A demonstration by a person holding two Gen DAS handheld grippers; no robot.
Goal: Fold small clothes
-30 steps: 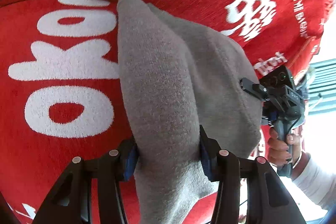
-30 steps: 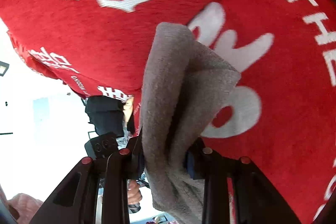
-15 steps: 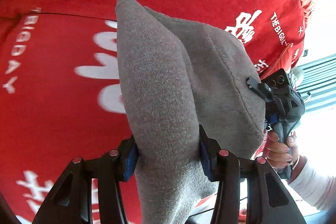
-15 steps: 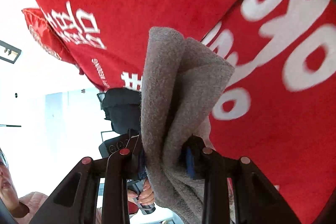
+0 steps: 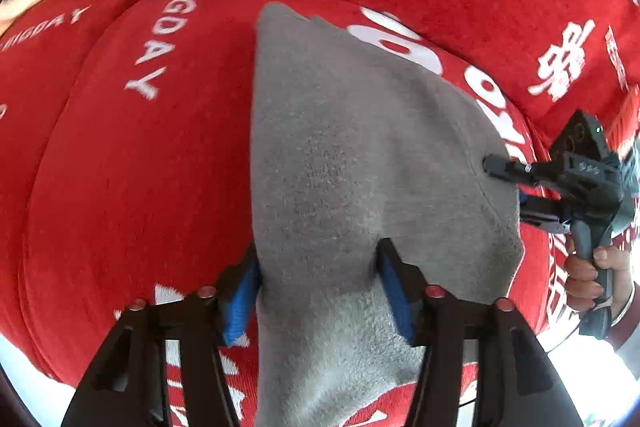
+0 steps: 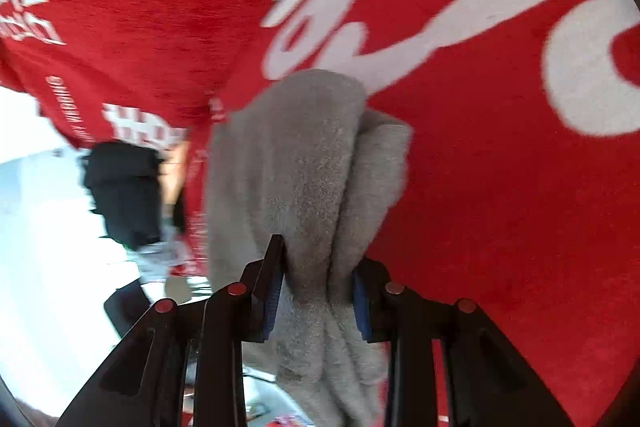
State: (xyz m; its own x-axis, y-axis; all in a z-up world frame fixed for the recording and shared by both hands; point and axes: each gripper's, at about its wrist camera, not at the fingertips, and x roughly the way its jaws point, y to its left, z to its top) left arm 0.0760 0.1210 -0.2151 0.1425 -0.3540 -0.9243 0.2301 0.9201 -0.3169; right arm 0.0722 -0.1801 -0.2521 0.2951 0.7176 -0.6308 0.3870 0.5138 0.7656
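A small grey fleece garment [image 5: 352, 155] hangs stretched between both grippers above a red cloth. My left gripper [image 5: 318, 291] is shut on one bunched end of it, blue pads pressed into the fabric. In the left wrist view the right gripper [image 5: 504, 175] shows at the far right, clamped on the garment's other edge and held by a hand [image 5: 592, 271]. In the right wrist view my right gripper [image 6: 318, 291] is shut on a folded, doubled bunch of the grey garment [image 6: 304, 163]. The garment hides most of the space between each pair of fingers.
A red cloth with white lettering [image 5: 132, 155] covers the surface under both grippers and fills most of both views [image 6: 500, 187]. Its edge drops off at the left of the right wrist view, where a dark blurred object [image 6: 124, 195] and a bright room show.
Both grippers have swung across the red cloth with the grey garment held between them; the lettering underneath has shifted. The right wrist view is now blurred by motion. Both grips are unchanged.
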